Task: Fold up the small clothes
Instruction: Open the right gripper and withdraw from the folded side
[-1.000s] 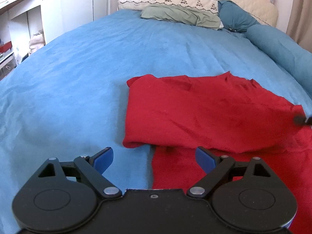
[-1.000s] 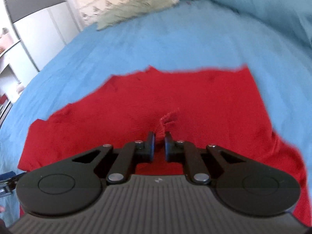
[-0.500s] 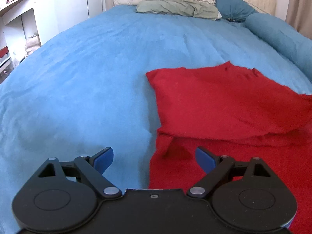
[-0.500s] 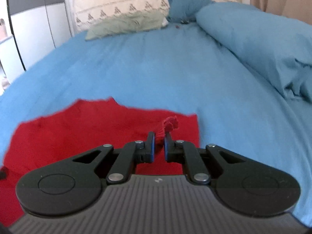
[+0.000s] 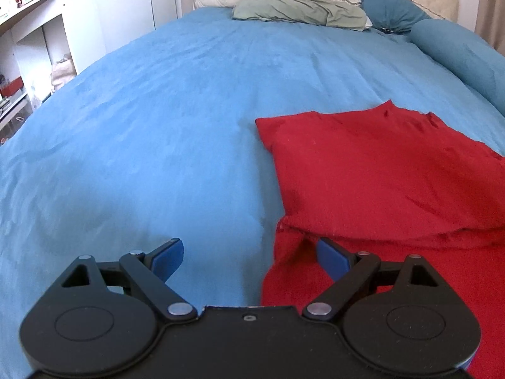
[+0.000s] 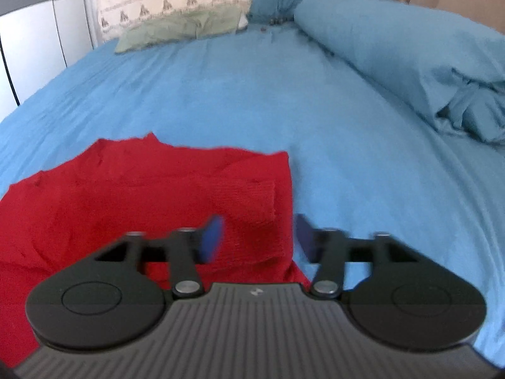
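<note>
Red garment [image 5: 378,170] lies on the blue bed [image 5: 157,126], its top layer folded over the lower one. Left tongs [image 5: 249,257] spread, nothing between them, at the garment's near left edge. Right tongs [image 6: 258,240] have just been opening, now spread over the folded right edge; pads clear of cloth.

garment [image 5: 378,170] lies on the bed [image 5: 157,126], pillows [image 5: 300,15] behind it.
</note>
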### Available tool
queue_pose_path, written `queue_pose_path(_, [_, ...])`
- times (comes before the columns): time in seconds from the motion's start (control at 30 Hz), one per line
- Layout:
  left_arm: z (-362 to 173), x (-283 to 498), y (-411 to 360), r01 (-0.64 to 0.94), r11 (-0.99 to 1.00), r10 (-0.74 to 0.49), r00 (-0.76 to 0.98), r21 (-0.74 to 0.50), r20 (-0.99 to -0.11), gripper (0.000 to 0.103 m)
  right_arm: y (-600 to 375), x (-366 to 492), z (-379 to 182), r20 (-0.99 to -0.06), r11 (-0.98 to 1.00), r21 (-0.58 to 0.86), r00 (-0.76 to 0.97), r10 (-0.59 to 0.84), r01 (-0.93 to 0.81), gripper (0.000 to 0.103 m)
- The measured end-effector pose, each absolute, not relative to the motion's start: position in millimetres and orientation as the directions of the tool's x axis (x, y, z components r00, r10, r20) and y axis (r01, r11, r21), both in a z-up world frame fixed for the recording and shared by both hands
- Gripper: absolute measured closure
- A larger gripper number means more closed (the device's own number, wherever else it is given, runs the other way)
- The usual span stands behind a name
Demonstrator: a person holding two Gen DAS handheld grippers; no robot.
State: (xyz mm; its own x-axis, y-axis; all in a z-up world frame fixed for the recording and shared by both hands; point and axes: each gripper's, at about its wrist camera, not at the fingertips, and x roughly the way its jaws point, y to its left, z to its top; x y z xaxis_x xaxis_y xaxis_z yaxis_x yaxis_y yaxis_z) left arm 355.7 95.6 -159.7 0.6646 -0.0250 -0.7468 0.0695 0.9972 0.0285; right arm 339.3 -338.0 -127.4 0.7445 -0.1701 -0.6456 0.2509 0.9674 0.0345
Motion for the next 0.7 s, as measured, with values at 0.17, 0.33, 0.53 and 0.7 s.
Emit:
queue_pose_path(0.17, [-166,365,90,0.06,0.995,0.018,0.674,0.079,-0.738,0.009,-327,336,-123,-0.612,0.981,0.016,0.778,-0.145,0.196,0.023])
queue_pose_path(0.33, [-169,366,111,-0.03,0.998,0.064,0.664,0.059,-0.745,0.008,-320,343,-128,-0.624,0.987,0.052,0.777,-0.086,0.152,0.021])
queue_pose_path(0.53, [-163,350,117,-0.092,0.995,0.091,0.658,0.04,-0.748,0.009,-309,348,-144,-0.656,0.993,0.04,0.753,-0.06,0.114,0.021])
queue_pose_path(0.7, [-129,336,93,0.084,0.996,-0.067,0.748,-0.006,-0.66,0.009,-313,346,-143,-0.64,0.993,0.064,0.768,-0.035,0.099,0.009])
